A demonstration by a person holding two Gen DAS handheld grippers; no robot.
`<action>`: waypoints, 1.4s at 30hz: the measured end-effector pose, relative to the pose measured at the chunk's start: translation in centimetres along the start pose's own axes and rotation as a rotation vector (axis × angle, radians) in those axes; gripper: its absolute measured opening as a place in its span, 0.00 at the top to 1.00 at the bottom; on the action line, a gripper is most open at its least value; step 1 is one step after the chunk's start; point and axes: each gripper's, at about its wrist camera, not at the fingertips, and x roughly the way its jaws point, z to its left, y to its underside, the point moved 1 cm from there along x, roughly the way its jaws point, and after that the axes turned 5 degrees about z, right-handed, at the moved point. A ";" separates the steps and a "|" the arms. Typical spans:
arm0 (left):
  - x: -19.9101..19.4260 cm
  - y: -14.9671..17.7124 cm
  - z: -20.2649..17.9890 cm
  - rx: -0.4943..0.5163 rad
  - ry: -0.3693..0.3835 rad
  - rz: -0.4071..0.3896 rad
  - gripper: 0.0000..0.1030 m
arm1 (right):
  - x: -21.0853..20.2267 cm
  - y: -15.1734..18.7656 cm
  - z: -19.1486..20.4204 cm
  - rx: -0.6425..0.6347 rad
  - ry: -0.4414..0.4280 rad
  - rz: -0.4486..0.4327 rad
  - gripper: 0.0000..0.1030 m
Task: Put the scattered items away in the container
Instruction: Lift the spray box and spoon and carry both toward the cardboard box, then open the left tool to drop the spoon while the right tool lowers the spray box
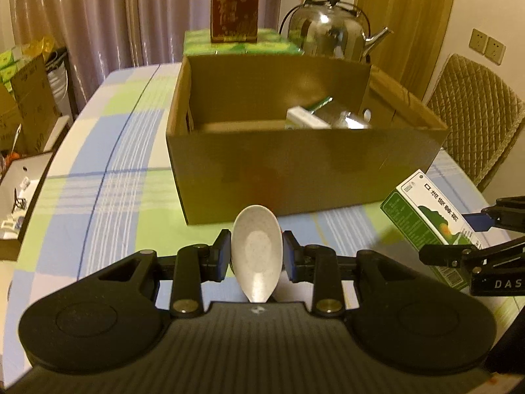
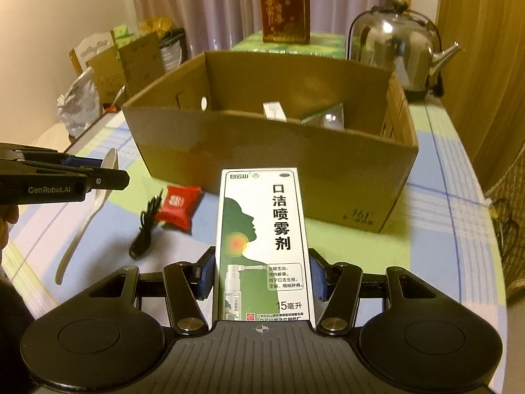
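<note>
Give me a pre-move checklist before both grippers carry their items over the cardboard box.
1. Left gripper grip: fingers closed on the bowl of the white spoon, handle hanging free. Ok.
2. Right gripper grip: green-and-white spray box clamped across its width. Ok.
3. Cardboard box open on top, free floor on its left side. Ok.
4. Both items level with or above the box rim: cannot tell.
5. The two grippers apart, nothing between them and the box. Ok.
6. Leftovers: red packet and black cable lie on the tablecloth. Not ok.
</note>
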 end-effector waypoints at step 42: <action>0.5 -17.9 -1.1 0.107 0.093 -0.163 0.73 | 0.7 -15.8 -3.8 -0.027 0.038 -0.187 0.49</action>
